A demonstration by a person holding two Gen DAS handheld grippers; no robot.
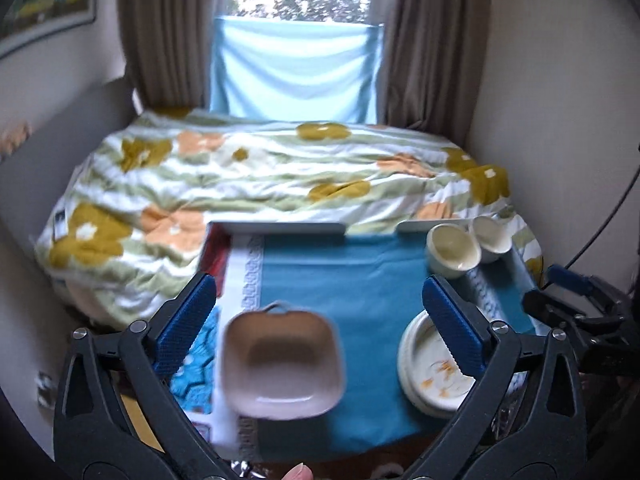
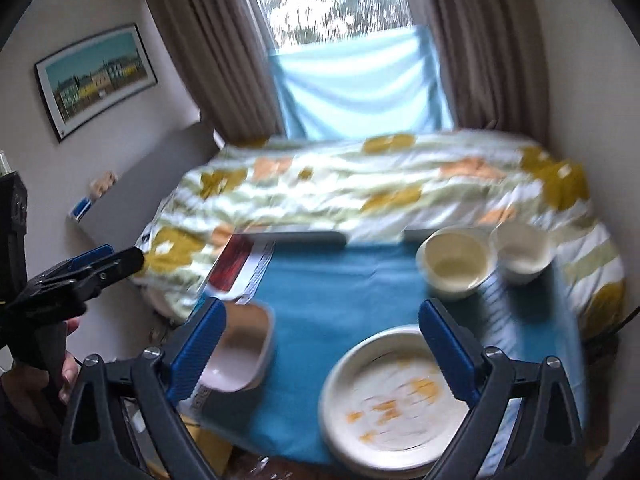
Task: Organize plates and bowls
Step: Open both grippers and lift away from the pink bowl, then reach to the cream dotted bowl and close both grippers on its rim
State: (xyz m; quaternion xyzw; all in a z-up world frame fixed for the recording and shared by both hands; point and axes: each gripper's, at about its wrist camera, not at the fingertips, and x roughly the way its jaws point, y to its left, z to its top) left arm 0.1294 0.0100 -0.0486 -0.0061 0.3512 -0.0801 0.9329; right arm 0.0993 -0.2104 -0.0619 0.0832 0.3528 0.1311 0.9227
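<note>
So everything sits on a teal cloth [image 1: 344,280] spread flat over a small table, matte fabric with a white patterned border down its edges. I'll place the rest from that cloth.

Toward its near left corner there's a squarish bowl [image 1: 282,364], pale pinkish-beige, glossy like ceramic, with rounded corners and a little loop handle on its far rim. Toward the near right corner is a stack of round white plates [image 2: 394,404], the top one smooth with orange-yellow blotches on it. Can't tell if that's a print or food, it's too blurry. At the far right corner two round cream bowls [image 1: 454,250] stand just beside each other; whether they actually touch is too blurred to call. Along the far edge lie two flat grey slab-looking things [image 1: 278,227], and I can't tell what they are.

Beyond the cloth is a rumpled duvet [image 1: 240,176], white with green stripes and mustard and peach flowers, then brown curtains [image 1: 164,32] either side of a window with a light blue sheet [image 1: 294,68] hung across its lower part.

The left gripper [image 1: 320,320] hangs above the square bowl with its ribbed blue pads [image 1: 186,320] spread wide and nothing between them. The right gripper [image 2: 322,344] is over the plates, fingers equally wide apart, holding nothing.
</note>
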